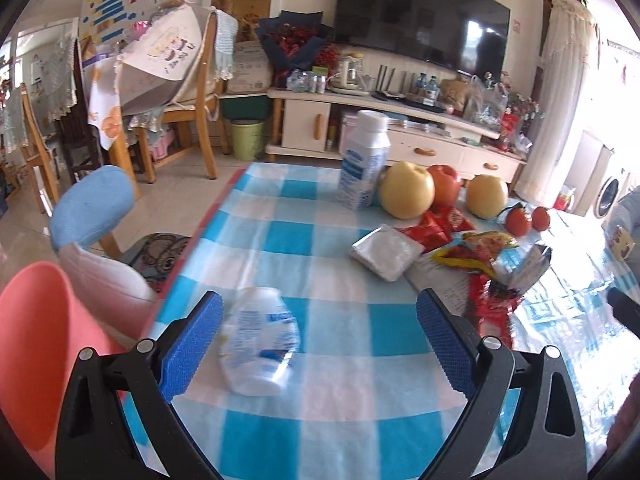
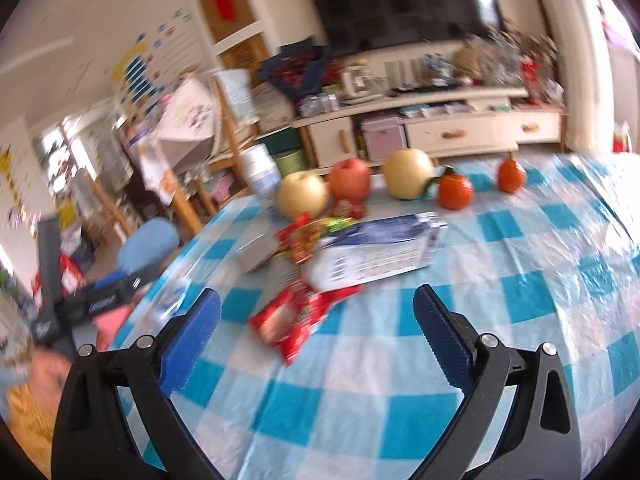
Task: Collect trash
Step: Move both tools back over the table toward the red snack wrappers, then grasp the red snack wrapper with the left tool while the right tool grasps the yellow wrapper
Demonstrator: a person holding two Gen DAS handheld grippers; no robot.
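The checked surface carries a flattened white carton mid-surface, red wrappers beside it, and a crumpled white-blue bottle near its left edge. Left hand-held gripper and right hand-held gripper are both spread, empty.

Setting was a home living room. A large television hung on the far wall above a cream media cabinet crowded with bottles and bags. Left of the cabinet stood wooden chairs draped with cloths; nearer, a checked tablecloth.
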